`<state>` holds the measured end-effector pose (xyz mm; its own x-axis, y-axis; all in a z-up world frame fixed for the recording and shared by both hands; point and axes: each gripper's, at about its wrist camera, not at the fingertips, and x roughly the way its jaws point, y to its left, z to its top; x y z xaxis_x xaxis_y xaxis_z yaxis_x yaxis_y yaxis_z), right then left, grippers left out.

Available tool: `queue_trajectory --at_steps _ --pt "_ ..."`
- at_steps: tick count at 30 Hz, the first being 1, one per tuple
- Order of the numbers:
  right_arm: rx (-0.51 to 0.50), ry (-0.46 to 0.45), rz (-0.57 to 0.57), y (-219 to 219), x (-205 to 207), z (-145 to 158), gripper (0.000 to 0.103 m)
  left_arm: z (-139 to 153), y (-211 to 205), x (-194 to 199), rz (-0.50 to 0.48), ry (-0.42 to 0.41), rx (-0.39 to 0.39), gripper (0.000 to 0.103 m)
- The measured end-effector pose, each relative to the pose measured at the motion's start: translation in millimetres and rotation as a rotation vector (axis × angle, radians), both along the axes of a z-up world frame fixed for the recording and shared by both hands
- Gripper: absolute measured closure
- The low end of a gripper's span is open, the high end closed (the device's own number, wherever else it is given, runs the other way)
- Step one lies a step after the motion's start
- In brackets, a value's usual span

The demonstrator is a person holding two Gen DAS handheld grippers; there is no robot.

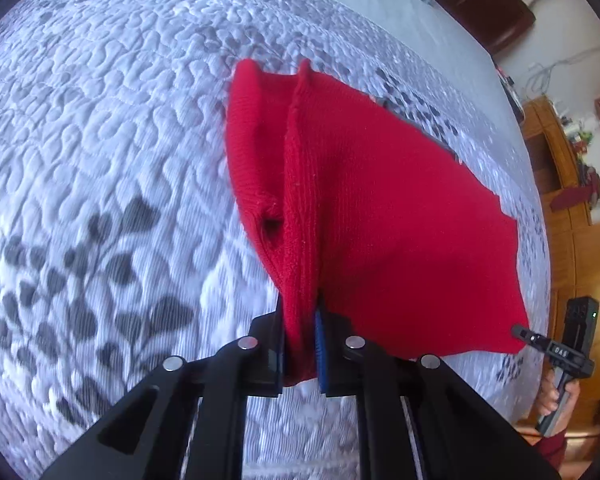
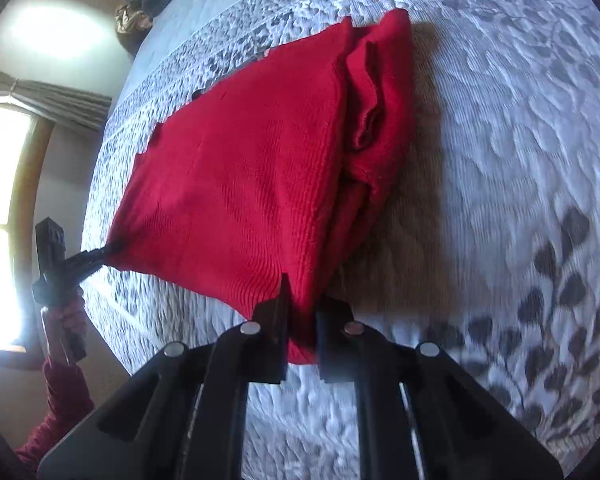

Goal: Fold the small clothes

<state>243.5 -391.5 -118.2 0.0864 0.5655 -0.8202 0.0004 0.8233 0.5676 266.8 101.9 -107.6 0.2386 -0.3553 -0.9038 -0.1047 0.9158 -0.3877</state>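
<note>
A red knit garment hangs stretched above a quilted leaf-print bedspread, one corner clamped in the left gripper, another in the right gripper.

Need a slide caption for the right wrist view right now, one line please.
Right claw and left claw each pinch a corner of the red knit garment, lifting it over the quilted bedspread.

Open bedspread lies all around the raised red garment.

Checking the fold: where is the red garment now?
The red garment hangs stretched between the left hand-held gripper and right hand-held gripper, above the quilted bedspread.
</note>
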Motion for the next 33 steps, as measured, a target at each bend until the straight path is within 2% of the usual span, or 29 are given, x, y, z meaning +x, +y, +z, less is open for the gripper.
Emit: queue_trajectory --at_steps 4,10,13,17,23,26,27,29,30,31,33 --pt "-0.028 0.008 0.027 -6 -43 5 0.094 2 -10 -44 -0.060 0.005 0.051 0.092" --pt "-0.074 0.009 0.021 -9 -109 7 0.094 -3 -23 -107 -0.099 0.016 0.109 0.091" --pt "-0.085 0.022 -0.002 -8 -131 -1 0.094 -12 -23 -121 -0.090 0.036 0.126 0.091" --pt "-0.159 0.028 -0.003 -2 -142 -18 0.094 -16 -26 -127 -0.099 0.017 0.164 0.090" --pt "-0.186 0.018 -0.014 6 -137 -30 0.094 -25 -37 -134 -0.142 -0.032 0.232 0.089" --pt "-0.121 0.026 -0.041 -1 -140 -34 0.092 -25 -33 -135 -0.136 -0.053 0.207 0.087" --pt "-0.067 0.034 -0.060 -8 -140 -36 0.091 -24 -30 -136 -0.143 -0.062 0.199 0.086" --pt "-0.021 0.043 -0.094 -18 -145 -30 0.086 -17 -24 -140 -0.130 -0.065 0.184 0.079" --pt "-0.033 0.028 -0.113 -25 -149 -19 0.078 -10 -19 -144 -0.115 -0.064 0.181 0.078" --pt "-0.058 0.000 -0.118 -28 -151 -8 0.074 -2 -14 -150 -0.105 -0.070 0.184 0.078" --pt "-0.107 -0.082 -0.111 -32 -152 19 0.072 18 -11 -157 -0.091 -0.115 0.238 0.081"
